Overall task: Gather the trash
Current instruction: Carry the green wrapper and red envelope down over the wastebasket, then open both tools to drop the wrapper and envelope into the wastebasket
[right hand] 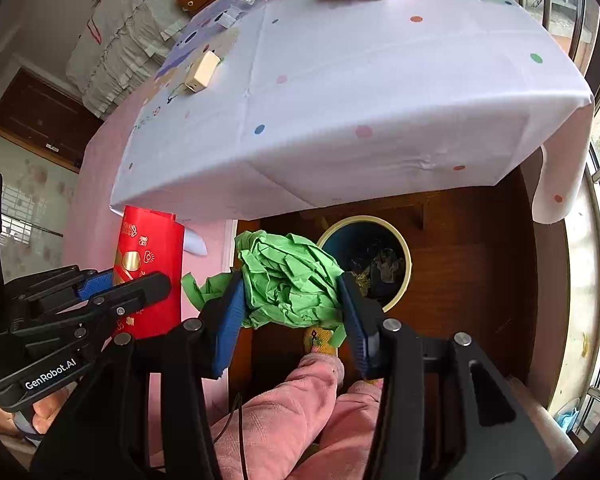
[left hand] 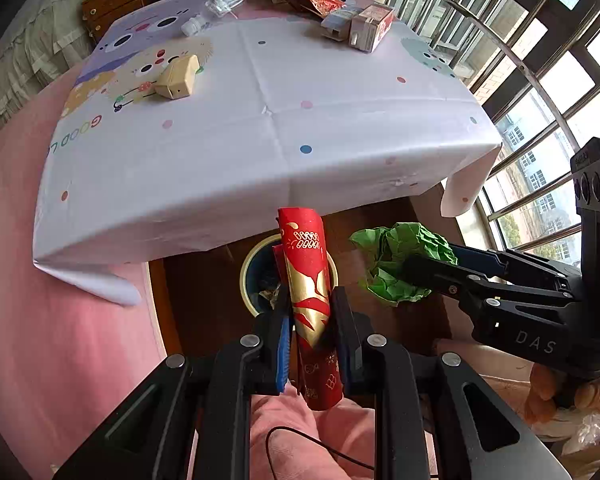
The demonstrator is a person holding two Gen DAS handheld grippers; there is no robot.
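Left hand-held gripper (left hand: 310,312) pinches a rolled red-and-gold wrapper (left hand: 308,280), held upright just above the round trash bin (left hand: 246,276) on the wooden floor. Right hand-held gripper (right hand: 292,300) clamps a crumpled green paper ball (right hand: 288,280), near side of the bin's rim, just right of the wrapper. Bin sits below the near tabletop (left hand: 260,120) edge. Beige box (left hand: 178,78) lies far left on the tabletop, cartons (left hand: 370,26) far right.
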